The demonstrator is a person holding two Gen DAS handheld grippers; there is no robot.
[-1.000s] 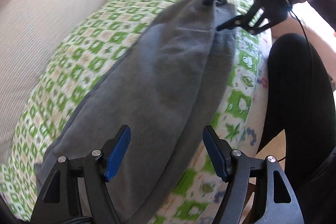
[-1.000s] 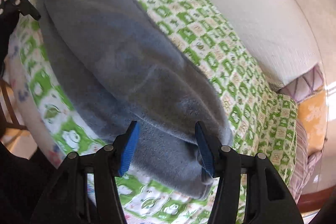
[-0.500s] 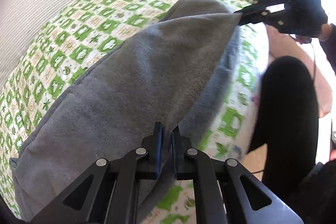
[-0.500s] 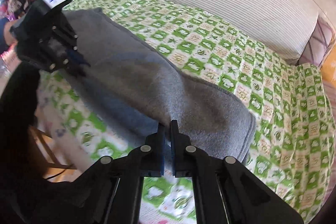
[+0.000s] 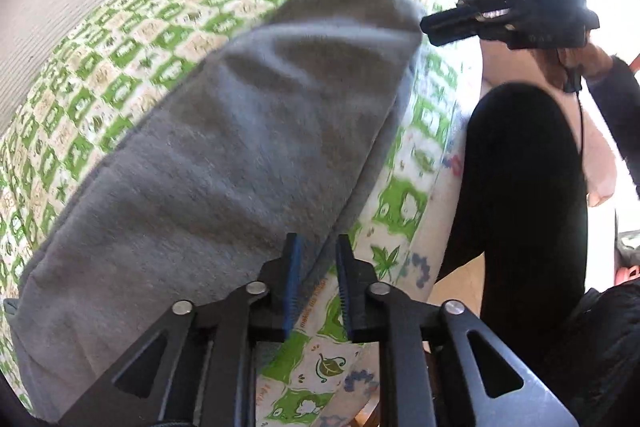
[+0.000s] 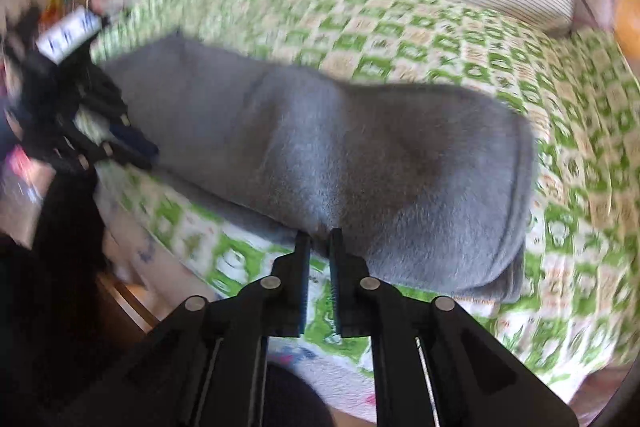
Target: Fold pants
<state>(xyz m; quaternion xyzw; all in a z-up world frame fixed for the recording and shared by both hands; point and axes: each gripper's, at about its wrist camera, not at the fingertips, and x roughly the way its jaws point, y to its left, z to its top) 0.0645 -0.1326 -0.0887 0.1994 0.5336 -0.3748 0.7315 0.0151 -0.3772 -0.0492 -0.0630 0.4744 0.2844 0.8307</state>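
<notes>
Grey fleece pants (image 5: 224,163) lie folded lengthwise on the green-checked bed cover (image 5: 132,15). Left tool (image 5: 316,259) and right tool (image 6: 319,247) both opening at the near edge, narrow gap, fabric not pinched.

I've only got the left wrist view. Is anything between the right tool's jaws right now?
Observer: In the right wrist view the right tool has its jaws opening, with a narrow gap. The edge of the gray pants sits just at the tips, and nothing looks pinched.
Operator: How does the end of the pants near that tool look?
Observer: It's rounded, and two stacked layers show at its near corner.
Operator: Anything on my left tool that I can't see?
Observer: The left tool carries a white label with blue marks on top, too blurred to read.
</notes>
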